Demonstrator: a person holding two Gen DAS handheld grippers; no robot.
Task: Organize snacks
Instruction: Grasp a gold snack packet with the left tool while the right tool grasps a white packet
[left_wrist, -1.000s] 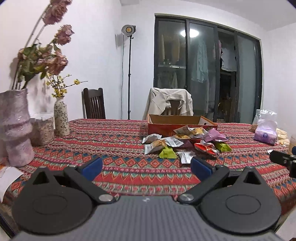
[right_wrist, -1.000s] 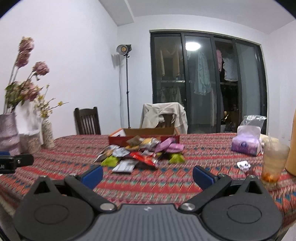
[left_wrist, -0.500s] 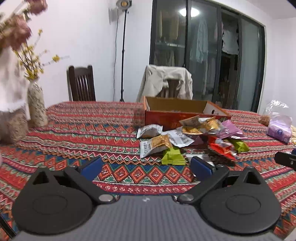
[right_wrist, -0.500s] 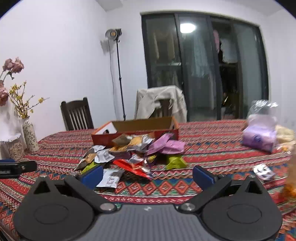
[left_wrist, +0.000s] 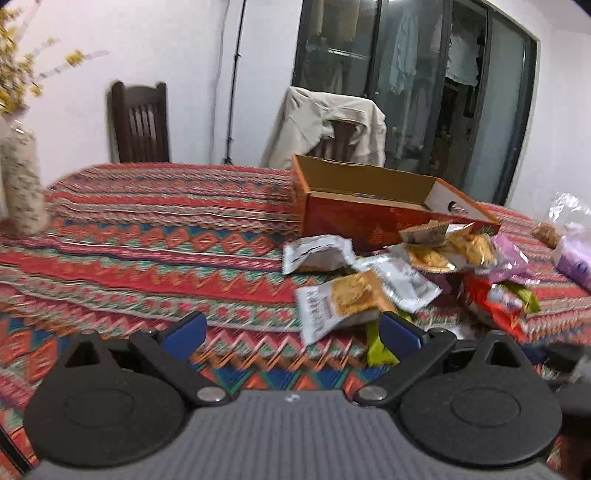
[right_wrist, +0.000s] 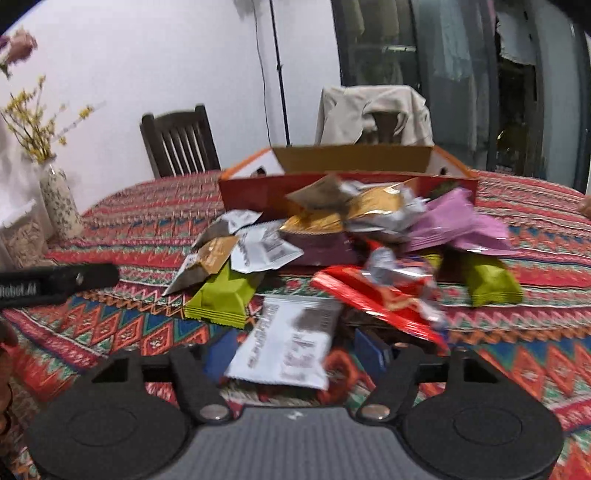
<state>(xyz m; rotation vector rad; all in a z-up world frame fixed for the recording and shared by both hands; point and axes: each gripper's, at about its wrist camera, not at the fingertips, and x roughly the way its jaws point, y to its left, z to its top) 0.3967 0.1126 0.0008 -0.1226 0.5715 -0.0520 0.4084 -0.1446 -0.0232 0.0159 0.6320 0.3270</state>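
Closing right tongs (right_wrist: 295, 354) around white packet (right_wrist: 284, 347), contact blurred | left tongs (left_wrist: 291, 328) wide, empty

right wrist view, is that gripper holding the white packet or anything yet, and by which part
Nothing is held yet. The right gripper has just been closing, its jaws either side of the near end of the flat white printed snack packet, pads not visibly pressing. The left gripper is open and holds nothing.
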